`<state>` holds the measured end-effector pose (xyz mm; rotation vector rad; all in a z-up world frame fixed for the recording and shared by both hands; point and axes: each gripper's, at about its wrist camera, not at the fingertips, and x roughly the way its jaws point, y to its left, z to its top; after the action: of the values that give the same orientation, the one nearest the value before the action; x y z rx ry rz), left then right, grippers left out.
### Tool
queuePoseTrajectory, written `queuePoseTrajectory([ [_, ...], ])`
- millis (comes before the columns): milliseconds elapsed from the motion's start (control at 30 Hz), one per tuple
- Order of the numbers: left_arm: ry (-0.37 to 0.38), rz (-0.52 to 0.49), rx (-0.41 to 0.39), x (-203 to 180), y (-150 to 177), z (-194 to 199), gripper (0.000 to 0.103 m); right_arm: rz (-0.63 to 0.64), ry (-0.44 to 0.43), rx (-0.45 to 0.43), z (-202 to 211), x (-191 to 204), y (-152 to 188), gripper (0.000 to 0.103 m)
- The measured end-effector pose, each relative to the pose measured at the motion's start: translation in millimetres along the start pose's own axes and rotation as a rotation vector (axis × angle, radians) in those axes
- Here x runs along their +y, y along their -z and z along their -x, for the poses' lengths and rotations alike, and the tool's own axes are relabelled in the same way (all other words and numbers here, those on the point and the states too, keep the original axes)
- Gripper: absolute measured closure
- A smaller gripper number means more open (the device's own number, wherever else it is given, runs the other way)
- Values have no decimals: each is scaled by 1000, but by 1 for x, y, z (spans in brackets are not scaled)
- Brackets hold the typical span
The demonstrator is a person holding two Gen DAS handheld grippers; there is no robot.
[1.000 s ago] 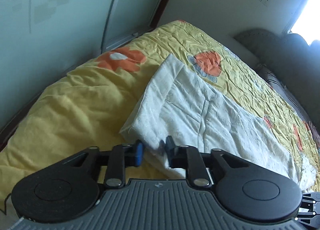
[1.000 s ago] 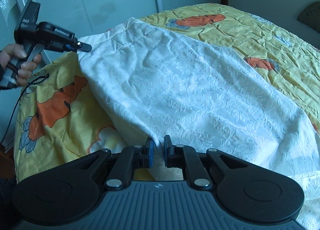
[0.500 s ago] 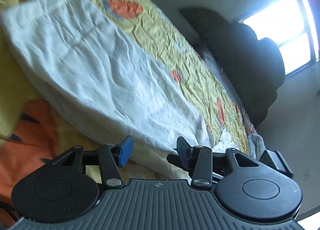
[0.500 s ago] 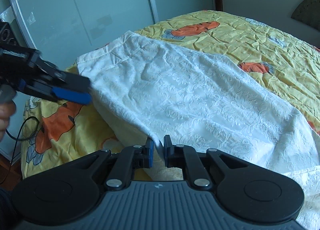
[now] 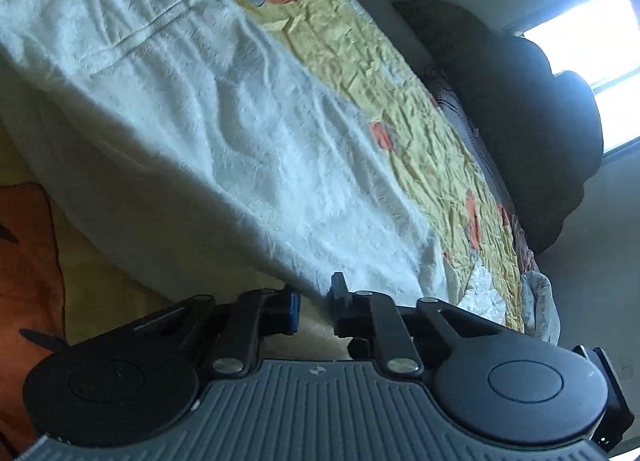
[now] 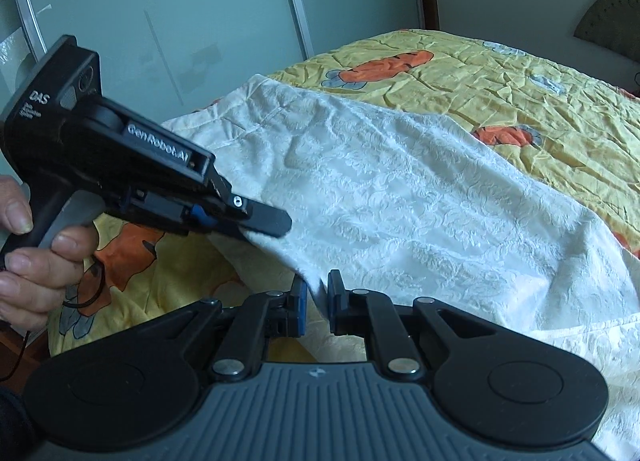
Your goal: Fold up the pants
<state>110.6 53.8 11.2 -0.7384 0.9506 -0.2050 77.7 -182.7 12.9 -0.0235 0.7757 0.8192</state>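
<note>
The white, embossed cotton pants (image 6: pixel 400 197) lie spread along the bed over a crumpled yellow quilt with orange flower prints (image 6: pixel 540 101), running from the upper left of my left wrist view (image 5: pixel 208 117) down to the lower right, with their near edge lifted off the quilt (image 5: pixel 360 61).

My right tool (image 6: pixel 317 303) sits at the bottom centre of its view, its two dark fingers nearly pressed together on a fold of the pants' edge that rises between them. My left tool (image 6: pixel 260 227) comes in from the left of that view, held in my left hand (image 6: pixel 24 245), and its black fingertip lies against the same lifted edge just up and left of the right tool; from this side I cannot tell how firmly it bites. In its own view the left tool (image 5: pixel 314 307) shows a gap between its fingers, with the shadowed edge of the pants hanging in that gap; whether the pads touch the cloth I cannot tell.

A dark padded headboard (image 5: pixel 540 133) stands at the right of the left wrist view beside a bright window (image 5: pixel 592 45). Pale sliding wardrobe doors (image 6: pixel 180 21) fill the upper left of the right wrist view.
</note>
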Motion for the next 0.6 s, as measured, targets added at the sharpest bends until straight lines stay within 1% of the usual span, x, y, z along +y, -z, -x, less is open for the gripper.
queuePoseTrajectory([
  [67, -16, -79, -18, -10, 3, 7, 90, -15, 1, -8, 0, 2, 5, 93],
  [133, -60, -110, 4, -7, 7, -2, 90, -60, 12, -21, -4, -2, 11, 92],
  [200, -96, -133, 30, -1, 13, -14, 90, -130, 8, -14, -6, -10, 14, 91],
  [233, -100, -151, 29, 0, 17, -16, 90, -152, 9, -12, -3, -13, 15, 88],
  [267, -102, -174, 14, 1, 20, -16, 89, -164, 12, -28, 5, -17, 15, 86],
  [333, -108, -225, -23, 1, 27, -16, 77, -198, 49, -87, 28, -33, 14, 75],
  [367, -97, -242, -42, 3, 31, -15, 77, -230, 78, -114, 42, -47, 12, 71],
  [400, -81, -256, -63, 6, 35, -15, 77, -266, 115, -141, 55, -64, 10, 61],
  [433, -68, -270, -83, 8, 39, -14, 77, -299, 170, -169, 69, -82, 7, 45],
  [500, -46, -312, -121, 11, 47, -13, 77, -364, 343, -203, 94, -125, -4, 31],
  [567, -20, -347, -159, 16, 54, -12, 77, -451, 499, -192, 108, -174, -14, 31],
  [600, -5, -367, -183, 18, 58, -12, 77, -506, 555, -183, 112, -200, -16, 31],
])
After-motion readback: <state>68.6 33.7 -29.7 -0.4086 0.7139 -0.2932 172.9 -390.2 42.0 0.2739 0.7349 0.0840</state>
